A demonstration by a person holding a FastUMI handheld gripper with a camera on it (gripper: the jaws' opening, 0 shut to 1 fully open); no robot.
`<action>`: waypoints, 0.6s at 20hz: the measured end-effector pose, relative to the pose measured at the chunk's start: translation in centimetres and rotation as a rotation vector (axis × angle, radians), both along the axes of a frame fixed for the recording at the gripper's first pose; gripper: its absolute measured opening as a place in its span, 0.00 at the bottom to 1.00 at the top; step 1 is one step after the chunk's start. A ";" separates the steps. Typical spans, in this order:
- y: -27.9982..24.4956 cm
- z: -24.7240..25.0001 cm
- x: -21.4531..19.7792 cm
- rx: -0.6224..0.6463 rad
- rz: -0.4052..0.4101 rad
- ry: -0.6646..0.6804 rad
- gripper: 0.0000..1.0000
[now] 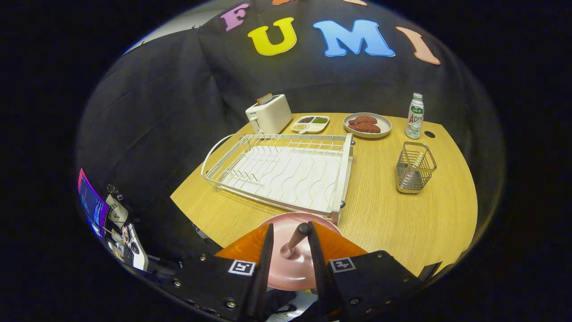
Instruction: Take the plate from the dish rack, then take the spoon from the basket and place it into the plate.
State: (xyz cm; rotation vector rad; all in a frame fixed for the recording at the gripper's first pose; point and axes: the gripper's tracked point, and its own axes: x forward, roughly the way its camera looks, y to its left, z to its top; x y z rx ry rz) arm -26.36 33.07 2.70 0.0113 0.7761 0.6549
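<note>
Claw (290,241): fingers narrowly parted, a brown-handled spoon (292,243) between them; contact of both fingers with the handle not clear, so grip cannot be told.
Spoon: handle tilted up toward the right finger, bowl end resting in the pink plate.
Plate (292,268): pink, on the bench between and under the fingers, just before the near edge of the dish rack.
Bench (384,214): light wood grain, rounded far corner with a small dark hole.
Dish rack (281,172): white wire frame over a ribbed white tray, just beyond the plate, no dishes in it.
Basket (415,167): small square wire caddy, right of the rack, well apart from it.
Toaster (268,114): white, behind the rack, a slice sticking out of the top; small label too fine to read.
Divided dish (310,124): three compartments of dark, green and yellow grains, beside the toaster.
Round plate (367,124): holds reddish-brown pieces.
Bottle (414,116): white, green cap, red "AD" legible, rest unreadable.
</note>
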 end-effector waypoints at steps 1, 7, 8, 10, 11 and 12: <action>-0.2 0.3 0.2 0.003 -0.008 -0.005 0.46; -0.6 2.2 1.3 0.023 -0.041 -0.039 0.46; -0.6 2.6 1.5 0.028 -0.045 -0.048 0.46; -0.5 3.5 1.9 0.045 -0.053 -0.061 0.46; -0.3 3.9 2.1 0.056 -0.056 -0.066 0.46; -0.2 4.2 2.2 0.059 -0.059 -0.070 0.46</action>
